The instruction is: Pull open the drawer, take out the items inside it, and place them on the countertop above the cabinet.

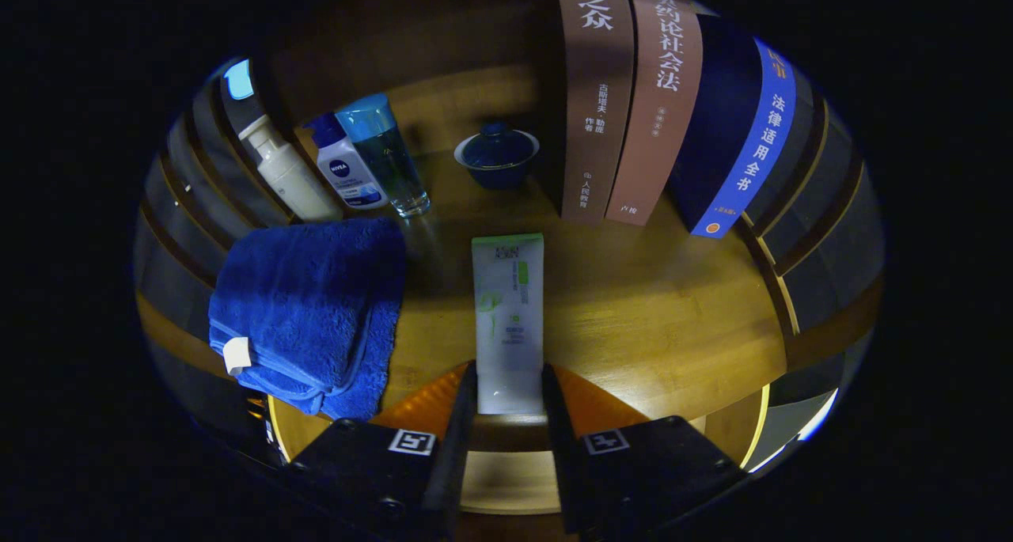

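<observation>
A white tube with green print (507, 312) lies lengthwise on the wooden countertop (657, 320), its near end between my two fingers. My gripper (510, 388) has both fingers pressed against the tube's sides, so it is shut on the tube. The tube points away from me toward a blue lidded bowl (497, 156). A folded blue towel (313, 308) lies just left of the tube and the fingers.
Behind the towel stand a white pump bottle (286, 170), a blue-capped white bottle (344, 166) and a clear blue bottle (388, 158). Three books (657, 107) stand upright to the right of the bowl. Bare wood lies right of the tube.
</observation>
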Demonstrator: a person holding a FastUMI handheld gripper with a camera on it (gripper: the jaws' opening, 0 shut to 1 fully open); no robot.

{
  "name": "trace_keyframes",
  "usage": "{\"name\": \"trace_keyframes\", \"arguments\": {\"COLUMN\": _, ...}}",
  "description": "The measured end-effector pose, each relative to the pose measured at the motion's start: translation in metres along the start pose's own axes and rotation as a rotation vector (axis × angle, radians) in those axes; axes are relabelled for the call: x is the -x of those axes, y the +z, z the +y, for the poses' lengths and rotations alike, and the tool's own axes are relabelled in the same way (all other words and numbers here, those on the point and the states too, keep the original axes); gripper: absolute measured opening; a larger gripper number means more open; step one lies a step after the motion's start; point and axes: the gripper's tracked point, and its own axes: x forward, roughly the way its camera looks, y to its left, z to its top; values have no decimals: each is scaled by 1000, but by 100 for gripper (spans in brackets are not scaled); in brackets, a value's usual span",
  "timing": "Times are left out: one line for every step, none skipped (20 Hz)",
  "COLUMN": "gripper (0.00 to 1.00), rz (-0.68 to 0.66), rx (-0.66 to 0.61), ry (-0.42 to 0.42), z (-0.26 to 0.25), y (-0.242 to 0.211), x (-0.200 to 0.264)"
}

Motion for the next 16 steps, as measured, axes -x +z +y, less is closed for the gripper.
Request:
{"name": "trace_keyframes", "arguments": {"gripper": 70, "rz": -2, "rx": -4, "ry": -3, "z": 0, "y": 0, "x": 2}}
{"name": "trace_keyframes", "arguments": {"gripper": 81, "rz": -1, "rx": -4, "ry": -3, "z": -1, "y": -3, "x": 4}}
{"name": "trace_keyframes", "arguments": {"gripper": 91, "rz": 2, "rx": -3, "ry": -8, "z": -2, "y": -5, "x": 7}}
{"name": "trace_keyframes", "arguments": {"gripper": 100, "rz": 5, "rx": -5, "ry": -10, "z": -3, "y": -8, "x": 8}}
{"name": "trace_keyframes", "arguments": {"gripper": 100, "rz": 3, "rx": -12, "ry": -8, "z": -4, "y": -10, "x": 12}}
{"name": "trace_keyframes", "arguments": {"gripper": 100, "rz": -8, "rx": -22, "ry": -6, "z": -5, "y": -13, "x": 17}}
{"name": "trace_keyframes", "arguments": {"gripper": 100, "rz": -29, "rx": -30, "ry": 2, "z": -4, "y": -15, "x": 25}}
{"name": "trace_keyframes", "arguments": {"gripper": 100, "rz": -59, "rx": -36, "ry": 12, "z": -3, "y": -18, "x": 36}}
{"name": "trace_keyframes", "arguments": {"gripper": 100, "rz": -98, "rx": -37, "ry": 21, "z": -1, "y": -21, "x": 49}}
{"name": "trace_keyframes", "arguments": {"gripper": 100, "rz": -136, "rx": -25, "ry": 35, "z": 2, "y": -27, "x": 63}}
{"name": "trace_keyframes", "arguments": {"gripper": 99, "rz": -178, "rx": -12, "ry": 52, "z": 5, "y": -36, "x": 80}}
{"name": "trace_keyframes", "arguments": {"gripper": 99, "rz": -225, "rx": 2, "ry": 64, "z": 8, "y": -44, "x": 96}}
{"name": "trace_keyframes", "arguments": {"gripper": 100, "rz": -276, "rx": 10, "ry": 84, "z": 13, "y": -53, "x": 114}}
{"name": "trace_keyframes", "arguments": {"gripper": 100, "rz": -332, "rx": 13, "ry": 110, "z": 20, "y": -63, "x": 132}}
{"name": "trace_keyframes", "arguments": {"gripper": 100, "rz": -393, "rx": 13, "ry": 126, "z": 22, "y": -73, "x": 149}}
{"name": "trace_keyframes", "arguments": {"gripper": 100, "rz": -450, "rx": 14, "ry": 129, "z": 23, "y": -87, "x": 163}}
